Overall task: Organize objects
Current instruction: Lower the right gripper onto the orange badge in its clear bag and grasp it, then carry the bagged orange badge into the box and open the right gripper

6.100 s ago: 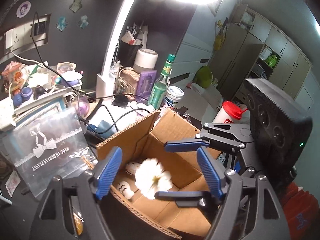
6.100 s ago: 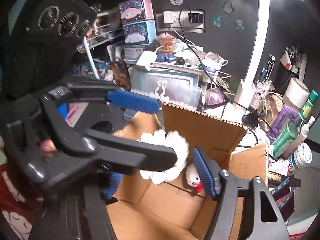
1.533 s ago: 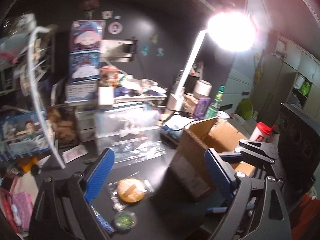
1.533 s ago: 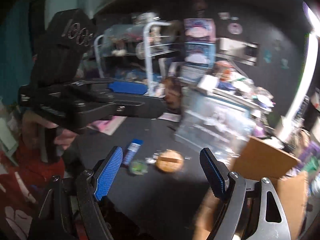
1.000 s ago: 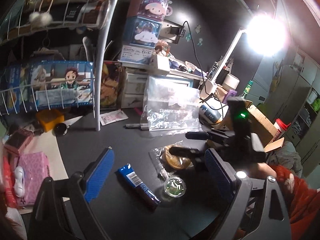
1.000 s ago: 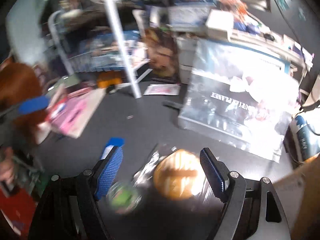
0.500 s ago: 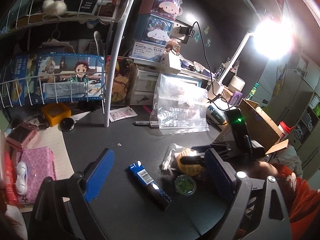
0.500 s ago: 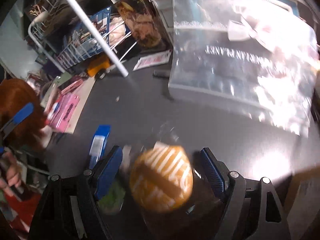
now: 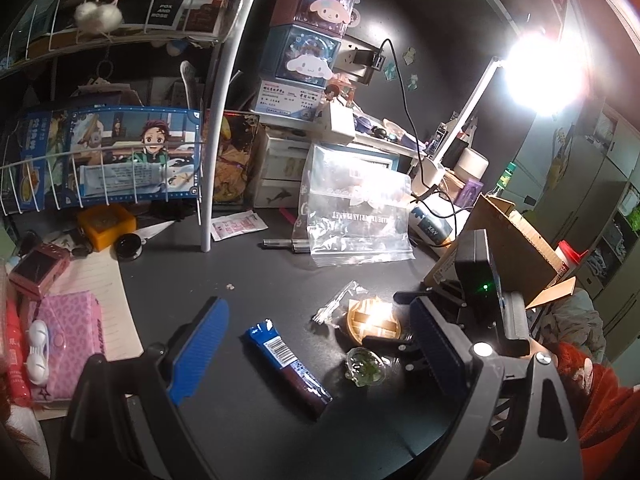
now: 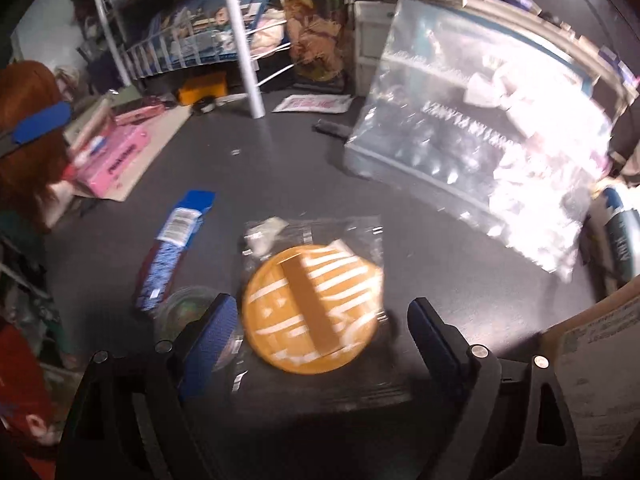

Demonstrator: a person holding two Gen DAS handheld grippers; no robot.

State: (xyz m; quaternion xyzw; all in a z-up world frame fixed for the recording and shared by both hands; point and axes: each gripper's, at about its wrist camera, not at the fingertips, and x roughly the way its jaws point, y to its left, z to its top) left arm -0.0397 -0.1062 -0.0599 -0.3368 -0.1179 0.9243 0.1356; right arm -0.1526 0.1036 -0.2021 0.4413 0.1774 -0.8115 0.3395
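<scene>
A round orange biscuit in a clear wrapper (image 10: 312, 308) lies on the dark desk, and it also shows in the left wrist view (image 9: 373, 317). My right gripper (image 10: 320, 336) is open, low over the desk, with its fingers on either side of the biscuit. A blue snack bar (image 9: 288, 362) (image 10: 170, 248) and a small green round packet (image 9: 365, 366) (image 10: 188, 312) lie beside it. My left gripper (image 9: 320, 352) is open and empty, held above the snack bar. The cardboard box (image 9: 516, 248) stands at the right.
A large clear zip bag (image 9: 354, 216) (image 10: 492, 152) leans behind the biscuit. A white rack post (image 9: 214, 152) stands on the desk at the back. A pink pouch (image 9: 68, 344) and notebook lie left. A bright desk lamp (image 9: 544, 76) and cables are at the back right.
My right gripper has come down closer to the wrapped biscuit, which now sits between its open fingers. My left gripper has barely moved.
</scene>
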